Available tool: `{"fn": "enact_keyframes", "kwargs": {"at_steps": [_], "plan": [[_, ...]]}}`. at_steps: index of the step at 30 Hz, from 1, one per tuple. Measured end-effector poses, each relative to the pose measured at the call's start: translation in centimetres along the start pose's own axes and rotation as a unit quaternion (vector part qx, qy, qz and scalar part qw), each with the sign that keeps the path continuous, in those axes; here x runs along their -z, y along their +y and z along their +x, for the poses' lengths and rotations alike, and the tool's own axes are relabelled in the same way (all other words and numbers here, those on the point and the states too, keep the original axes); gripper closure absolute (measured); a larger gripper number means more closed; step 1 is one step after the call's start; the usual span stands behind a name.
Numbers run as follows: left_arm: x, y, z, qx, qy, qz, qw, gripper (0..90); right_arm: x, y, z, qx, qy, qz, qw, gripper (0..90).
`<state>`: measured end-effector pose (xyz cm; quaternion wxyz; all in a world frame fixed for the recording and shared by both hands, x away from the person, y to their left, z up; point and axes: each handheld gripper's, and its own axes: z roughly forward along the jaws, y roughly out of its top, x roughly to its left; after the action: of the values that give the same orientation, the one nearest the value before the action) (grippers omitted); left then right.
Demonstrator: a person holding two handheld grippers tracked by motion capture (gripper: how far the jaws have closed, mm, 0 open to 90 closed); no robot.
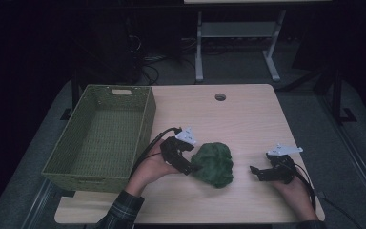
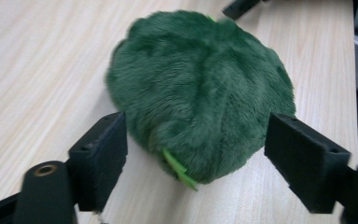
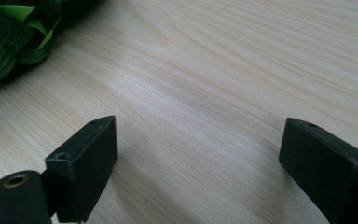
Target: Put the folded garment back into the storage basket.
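Observation:
A dark green plush ball [image 1: 213, 163] with small bright green leaf tabs lies on the pale wooden table [image 1: 248, 119], near its front middle. My left gripper [image 1: 193, 167] reaches it from the left. In the left gripper view the plush [image 2: 200, 88] sits between the wide-spread jaws of the left gripper [image 2: 196, 128], and the pads stand at its sides without squeezing it. My right gripper [image 1: 256, 172] rests low at the front right, a short way from the plush and pointing toward it. The right gripper [image 3: 198, 128] is open over bare wood, with the plush [image 3: 0, 42] at the upper left.
An empty green woven basket [image 1: 145, 119] stands along the table's left side, close to my left hand. A round cable hole [image 1: 220, 97] sits near the far edge. Beyond the table are a dark floor and a metal table frame [image 1: 199, 52].

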<state>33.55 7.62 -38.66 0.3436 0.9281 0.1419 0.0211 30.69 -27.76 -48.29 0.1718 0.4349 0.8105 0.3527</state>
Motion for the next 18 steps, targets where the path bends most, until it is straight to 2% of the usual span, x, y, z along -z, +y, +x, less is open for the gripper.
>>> {"fn": "enact_keyframes", "kwargs": {"at_steps": [4, 7, 11, 18], "plan": [[-1.0, 0.5, 0.1, -0.020, -0.013, 0.029, 0.9993, 15.9, 0.0, 0.0, 0.0, 0.000, 0.000, 0.000, 1.0000, 11.2], [-1.9, 0.5, 0.3, -0.031, -0.025, 0.042, 0.9983, 14.9, 0.0, 0.0, 0.0, -0.001, -0.001, 0.000, 1.0000, 11.7], [-3.2, 0.4, 0.5, -0.042, -0.024, 0.065, 0.9967, 13.8, 0.0, 0.0, 0.0, -0.002, -0.002, -0.001, 1.0000, 12.3], [-5.1, -0.1, 0.8, -0.037, -0.034, 0.081, 0.9954, 13.6, 0.1, 0.0, 0.0, -0.005, -0.004, -0.001, 1.0000, 13.3]]}}
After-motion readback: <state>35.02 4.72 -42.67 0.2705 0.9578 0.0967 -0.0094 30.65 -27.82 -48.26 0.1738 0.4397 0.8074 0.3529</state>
